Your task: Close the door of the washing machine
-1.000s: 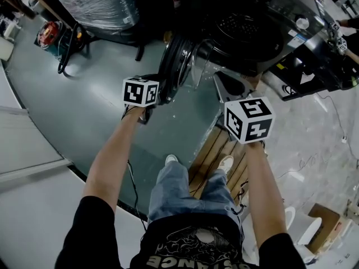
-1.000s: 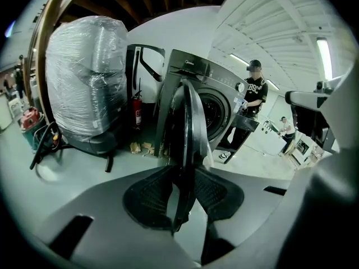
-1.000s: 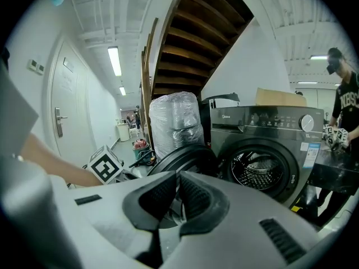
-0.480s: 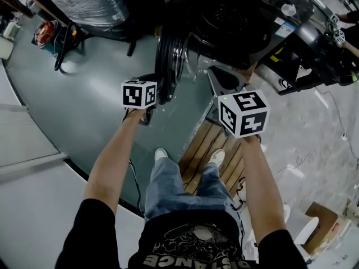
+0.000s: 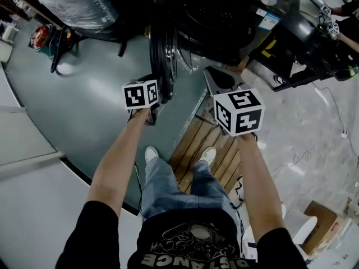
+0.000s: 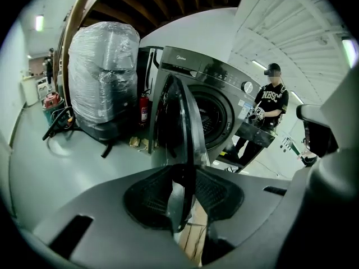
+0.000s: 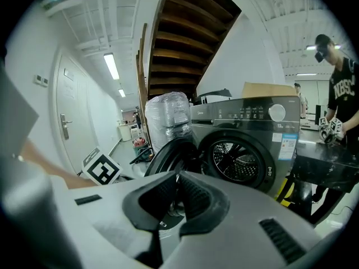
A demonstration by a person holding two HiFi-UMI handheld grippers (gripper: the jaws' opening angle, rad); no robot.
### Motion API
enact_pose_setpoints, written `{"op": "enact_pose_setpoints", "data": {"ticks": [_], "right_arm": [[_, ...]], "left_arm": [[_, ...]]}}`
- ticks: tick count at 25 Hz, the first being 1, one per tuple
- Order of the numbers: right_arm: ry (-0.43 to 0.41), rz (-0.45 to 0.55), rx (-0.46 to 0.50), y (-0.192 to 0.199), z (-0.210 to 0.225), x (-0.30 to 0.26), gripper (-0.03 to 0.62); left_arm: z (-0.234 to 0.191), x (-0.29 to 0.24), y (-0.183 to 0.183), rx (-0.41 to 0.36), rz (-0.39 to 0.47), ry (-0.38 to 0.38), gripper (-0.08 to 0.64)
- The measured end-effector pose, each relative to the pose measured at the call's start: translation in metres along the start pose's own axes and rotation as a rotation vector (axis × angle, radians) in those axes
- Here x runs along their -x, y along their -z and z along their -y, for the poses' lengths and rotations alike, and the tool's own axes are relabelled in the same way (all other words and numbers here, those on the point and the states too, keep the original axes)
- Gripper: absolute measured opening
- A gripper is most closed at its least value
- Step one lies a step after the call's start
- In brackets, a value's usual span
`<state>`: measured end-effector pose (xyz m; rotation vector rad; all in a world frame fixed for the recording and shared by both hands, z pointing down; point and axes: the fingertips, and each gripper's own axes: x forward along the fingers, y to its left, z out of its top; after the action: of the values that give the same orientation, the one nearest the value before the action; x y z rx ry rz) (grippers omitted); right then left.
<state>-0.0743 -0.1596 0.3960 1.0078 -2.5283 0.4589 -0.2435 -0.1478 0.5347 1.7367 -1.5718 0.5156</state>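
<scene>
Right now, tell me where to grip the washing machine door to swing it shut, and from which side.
Grip the free outer rim of the door, the edge farthest from the washing machine, coming in edge-on from the front. The door stands wide open, edge toward you, and its thin rim fits between the jaws. The left gripper is clamped on it there.

door (image 5: 162,55): swings further round, looks nearly edge-on from above now
left tool (image 6: 182,192): travels along with the door edge
right tool (image 7: 178,198): drifts left
shoes (image 5: 150,153): both shuffle left
</scene>
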Motion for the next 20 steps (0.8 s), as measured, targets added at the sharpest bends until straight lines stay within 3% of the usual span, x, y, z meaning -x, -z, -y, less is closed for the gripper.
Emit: {"op": "enact_pose_setpoints", "data": {"ticks": [6,20], "right_arm": [[0.006,0.004,-0.009,0.006,0.029,0.018,0.023],[0.023,0.012,-0.060,0.018,0.104,0.036,0.023]], "left_arm": [[0.035,-0.013,0.000,0.055,-0.004,-0.029,0.123],[0.105,-0.052,-0.011,0.182,-0.011,0.016,0.155]]}}
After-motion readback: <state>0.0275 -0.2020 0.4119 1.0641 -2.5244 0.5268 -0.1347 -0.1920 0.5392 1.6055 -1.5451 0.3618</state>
